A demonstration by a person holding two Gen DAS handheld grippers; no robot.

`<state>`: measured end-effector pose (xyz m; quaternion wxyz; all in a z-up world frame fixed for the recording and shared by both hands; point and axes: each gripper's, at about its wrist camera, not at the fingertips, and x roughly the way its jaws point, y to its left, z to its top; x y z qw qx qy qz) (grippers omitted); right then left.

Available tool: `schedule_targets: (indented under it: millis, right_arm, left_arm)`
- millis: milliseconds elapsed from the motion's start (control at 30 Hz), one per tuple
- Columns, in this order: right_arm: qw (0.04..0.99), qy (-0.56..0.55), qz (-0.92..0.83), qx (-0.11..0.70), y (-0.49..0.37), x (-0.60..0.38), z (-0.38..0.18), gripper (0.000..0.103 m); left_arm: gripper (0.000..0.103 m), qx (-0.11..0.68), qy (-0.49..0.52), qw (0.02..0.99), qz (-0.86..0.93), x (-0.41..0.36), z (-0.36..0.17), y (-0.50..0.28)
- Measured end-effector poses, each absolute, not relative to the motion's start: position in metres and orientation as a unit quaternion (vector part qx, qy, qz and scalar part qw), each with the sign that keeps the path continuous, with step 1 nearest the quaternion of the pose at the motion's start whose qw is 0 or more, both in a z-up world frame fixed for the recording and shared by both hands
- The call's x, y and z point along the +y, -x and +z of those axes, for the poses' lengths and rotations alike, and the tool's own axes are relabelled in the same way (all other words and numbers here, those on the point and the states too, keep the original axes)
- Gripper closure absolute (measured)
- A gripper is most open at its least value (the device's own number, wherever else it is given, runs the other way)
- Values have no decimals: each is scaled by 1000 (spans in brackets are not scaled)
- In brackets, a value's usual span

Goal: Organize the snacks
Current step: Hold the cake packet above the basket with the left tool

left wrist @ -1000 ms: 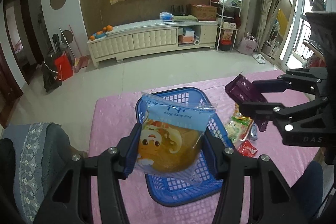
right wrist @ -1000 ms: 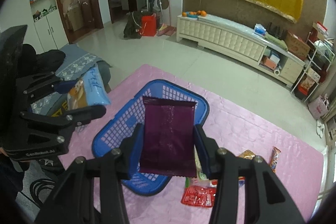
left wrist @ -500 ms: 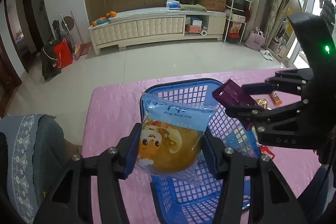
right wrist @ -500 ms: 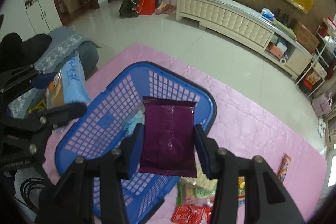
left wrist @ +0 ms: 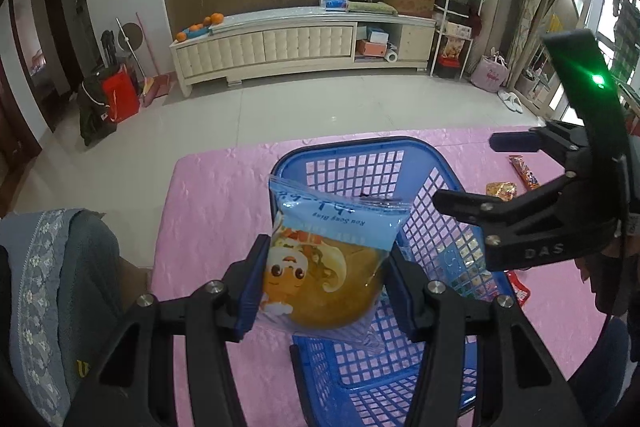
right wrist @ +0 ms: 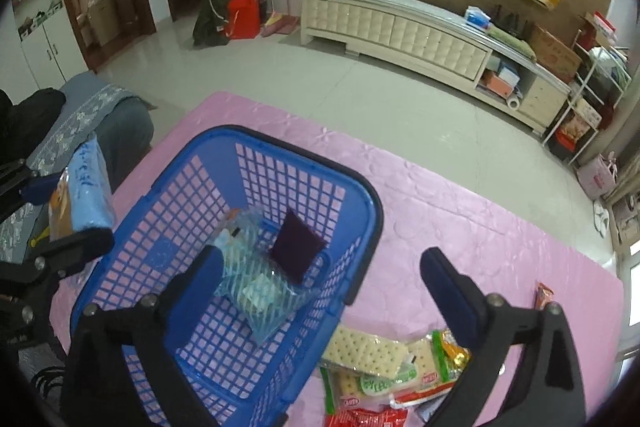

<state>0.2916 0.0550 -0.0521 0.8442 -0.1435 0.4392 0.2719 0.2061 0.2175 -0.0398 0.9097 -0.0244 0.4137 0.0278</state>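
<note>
Now the right tool (right wrist: 320,287) is opening over the blue basket (right wrist: 372,211), nothing between its jaws; the purple packet (right wrist: 296,249) lies inside on a clear bag. Meanwhile the left tool (left wrist: 322,283) clamps the bun packet (left wrist: 332,255) above the basket's near rim, likely next to drop. Loose snacks (right wrist: 380,375) wait on the pink counter (right wrist: 460,227) beside the basket.
</note>
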Motion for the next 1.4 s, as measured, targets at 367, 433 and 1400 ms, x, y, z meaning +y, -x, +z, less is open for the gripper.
schedule_targets:
  millis: [367,433,1400]
  right_arm:
    - [860,103,253,431,-270,27,-29,1]
    - [862,94,248,432,-265,19,-27,1]
    - [856,39,226,463,-304,-25,-76,0]
  left_arm:
    - [51,402,14,915,7,192,-25,-201]
    - [51,401,12,916,3,187,-22,-201]
    - [29,436,-9,900,3,161,-69,-271]
